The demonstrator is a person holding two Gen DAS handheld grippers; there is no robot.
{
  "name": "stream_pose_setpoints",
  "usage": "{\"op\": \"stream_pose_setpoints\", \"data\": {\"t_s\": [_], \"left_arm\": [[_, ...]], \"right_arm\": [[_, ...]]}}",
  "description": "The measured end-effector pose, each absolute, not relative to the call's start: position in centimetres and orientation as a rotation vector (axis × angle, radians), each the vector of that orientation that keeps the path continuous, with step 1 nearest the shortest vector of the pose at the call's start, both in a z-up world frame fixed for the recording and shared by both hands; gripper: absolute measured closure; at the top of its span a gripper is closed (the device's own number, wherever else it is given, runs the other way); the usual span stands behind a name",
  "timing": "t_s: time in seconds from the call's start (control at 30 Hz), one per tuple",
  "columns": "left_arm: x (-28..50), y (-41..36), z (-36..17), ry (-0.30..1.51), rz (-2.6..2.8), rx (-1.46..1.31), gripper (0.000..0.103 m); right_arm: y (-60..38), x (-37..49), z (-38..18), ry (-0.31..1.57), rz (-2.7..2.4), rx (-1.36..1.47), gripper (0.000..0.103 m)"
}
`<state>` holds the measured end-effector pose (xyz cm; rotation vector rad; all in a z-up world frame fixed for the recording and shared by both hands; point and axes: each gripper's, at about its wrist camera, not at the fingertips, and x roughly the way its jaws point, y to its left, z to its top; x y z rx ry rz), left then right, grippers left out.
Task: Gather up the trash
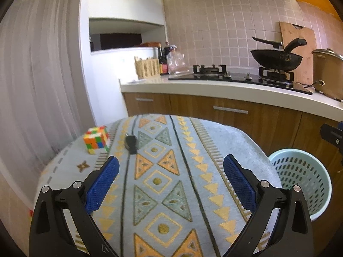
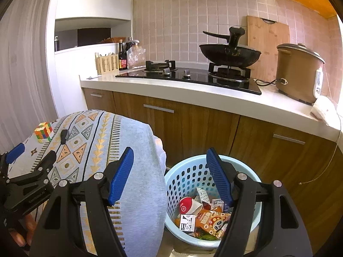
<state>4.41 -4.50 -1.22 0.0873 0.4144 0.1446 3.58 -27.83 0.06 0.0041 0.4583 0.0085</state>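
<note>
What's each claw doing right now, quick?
Left claw: open, holding nothing, over the patterned cloth.
Right claw: open, holding nothing, above the basket edge.

**Hidden, cropped and unclear**

In the left wrist view the bin (image 1: 300,184) is half hidden behind the table's (image 1: 214,150) right edge and a finger (image 1: 240,182); its contents don't show. The cube (image 1: 97,139) is blurred. The dark object (image 1: 131,144) beside it is too small to identify. The cooker (image 1: 328,72) is cut by the picture's right edge.

In the right wrist view the trash (image 2: 203,216) is partly masked by the bin's wall and a finger (image 2: 218,177); the lower pieces can't be told apart. The left gripper (image 2: 32,160) is cropped at the left edge.
</note>
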Motion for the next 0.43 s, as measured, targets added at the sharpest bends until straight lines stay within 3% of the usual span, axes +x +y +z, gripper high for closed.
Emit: {"op": "stream_pose_setpoints", "data": {"t_s": [0.43], "left_arm": [[3.1,-3.6,-1.3,0.473,0.081,0.076,0.007]], "right_arm": [[-28.0,2.8,0.9,0.457,-0.011,0.021,0.036]]}}
